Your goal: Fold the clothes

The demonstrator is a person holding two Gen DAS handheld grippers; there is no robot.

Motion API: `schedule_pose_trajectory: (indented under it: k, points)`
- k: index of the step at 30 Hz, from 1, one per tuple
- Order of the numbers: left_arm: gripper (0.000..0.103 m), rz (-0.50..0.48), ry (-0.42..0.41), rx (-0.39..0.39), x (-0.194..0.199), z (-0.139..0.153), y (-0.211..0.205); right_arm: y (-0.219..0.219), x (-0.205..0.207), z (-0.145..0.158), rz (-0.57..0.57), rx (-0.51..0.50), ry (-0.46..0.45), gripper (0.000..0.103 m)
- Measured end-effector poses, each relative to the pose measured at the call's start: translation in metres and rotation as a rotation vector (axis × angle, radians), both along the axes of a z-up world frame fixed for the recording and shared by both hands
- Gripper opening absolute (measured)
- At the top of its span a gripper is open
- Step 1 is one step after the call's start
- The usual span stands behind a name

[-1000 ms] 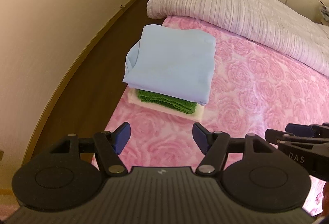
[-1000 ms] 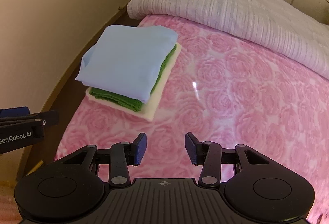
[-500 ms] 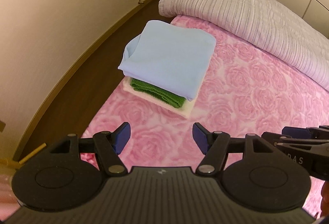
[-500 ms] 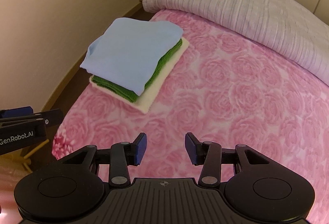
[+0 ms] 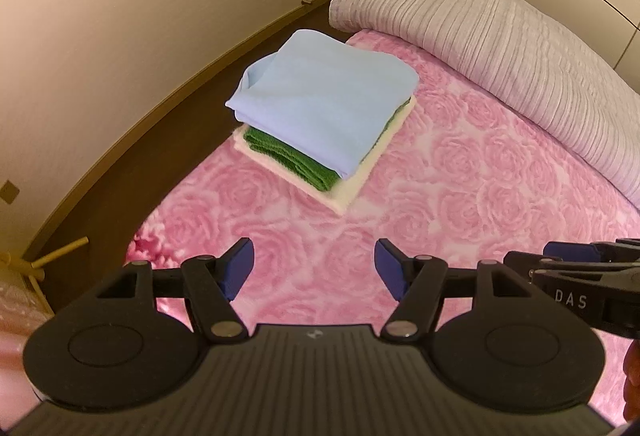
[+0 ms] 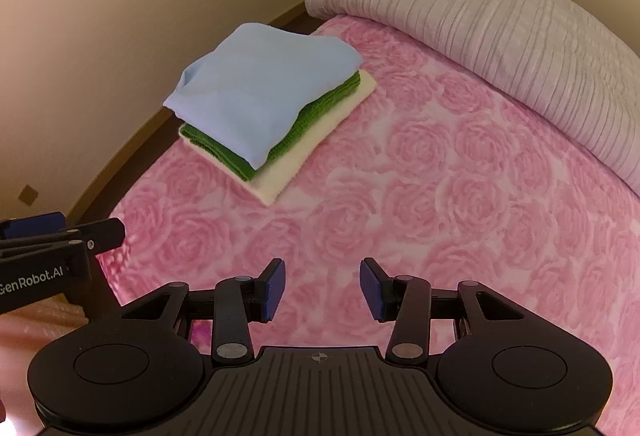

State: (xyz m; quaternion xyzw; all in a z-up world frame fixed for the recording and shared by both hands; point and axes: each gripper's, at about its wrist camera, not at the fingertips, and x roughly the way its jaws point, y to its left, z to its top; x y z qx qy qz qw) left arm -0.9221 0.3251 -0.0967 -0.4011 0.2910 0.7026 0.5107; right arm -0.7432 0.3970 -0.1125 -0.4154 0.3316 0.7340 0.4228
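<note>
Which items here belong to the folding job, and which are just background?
Job items: light blue garment on top, green knit beneath, cream cloth at the bottom; left gripper and right gripper, both open and empty.

Background: grey quilt, pink rose blanket.

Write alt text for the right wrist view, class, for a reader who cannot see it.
A stack of three folded pieces, a light blue garment on a green knit on a cream cloth, lies near the edge of a pink rose-patterned bedspread. The right hand-held gripper hangs open and empty in front, with a grey ribbed duvet behind.
</note>
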Motion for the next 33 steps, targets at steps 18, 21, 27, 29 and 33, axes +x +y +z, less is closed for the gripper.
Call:
schedule_pose_trajectory:
  k: [18, 21, 27, 29, 33]
  points:
    - [0.063, 0.118, 0.021, -0.023, 0.038, -0.005, 0.017, 0.038, 0.029, -0.002, 0.141, 0.015, 0.005, 0.045]
    - [0.063, 0.129, 0.023, -0.033, 0.037, -0.008, 0.022, 0.046, 0.029, -0.008, 0.152, -0.001, 0.008, 0.045]
    - [0.063, 0.149, 0.024, -0.050, 0.034, -0.014, 0.030, 0.057, 0.025, -0.016, 0.177, -0.020, 0.005, 0.045]
    - [0.063, 0.155, 0.024, -0.056, 0.033, -0.016, 0.033, 0.061, 0.023, -0.018, 0.184, -0.024, 0.003, 0.045]
    - [0.063, 0.156, 0.022, -0.061, 0.030, -0.019, 0.042, 0.069, 0.019, -0.022, 0.185, -0.029, 0.000, 0.045]
